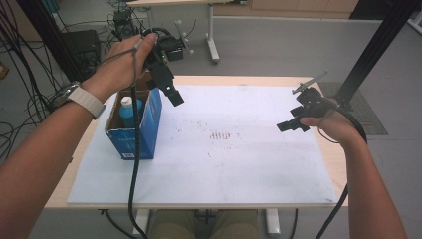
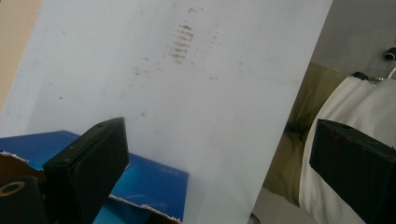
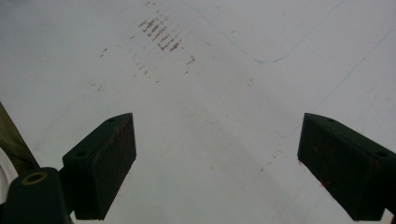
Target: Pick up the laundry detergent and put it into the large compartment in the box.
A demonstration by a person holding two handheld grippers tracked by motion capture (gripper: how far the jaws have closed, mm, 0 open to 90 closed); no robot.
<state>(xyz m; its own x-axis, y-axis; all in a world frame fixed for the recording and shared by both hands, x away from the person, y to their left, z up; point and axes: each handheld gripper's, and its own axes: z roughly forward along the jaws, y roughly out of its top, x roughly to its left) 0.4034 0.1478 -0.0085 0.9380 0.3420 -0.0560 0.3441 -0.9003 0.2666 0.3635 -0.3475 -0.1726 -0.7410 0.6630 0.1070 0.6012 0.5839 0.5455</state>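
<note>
Blue bottle stands upright inside the blue carton at the worktop's left side. It looks light and slippery; grip the white cap. Left tool and right tool are spread, empty.

**Matt board, torn card, dull black plastic**

The white sheet covering the bench looked smooth and matt, marked with rusty smudges at centre. The blue box at left was cardboard, its brown edge ragged. Inside stood a glossy blue plastic bottle. The left tongs were matt black plastic; the bench edge pale wood.
</note>
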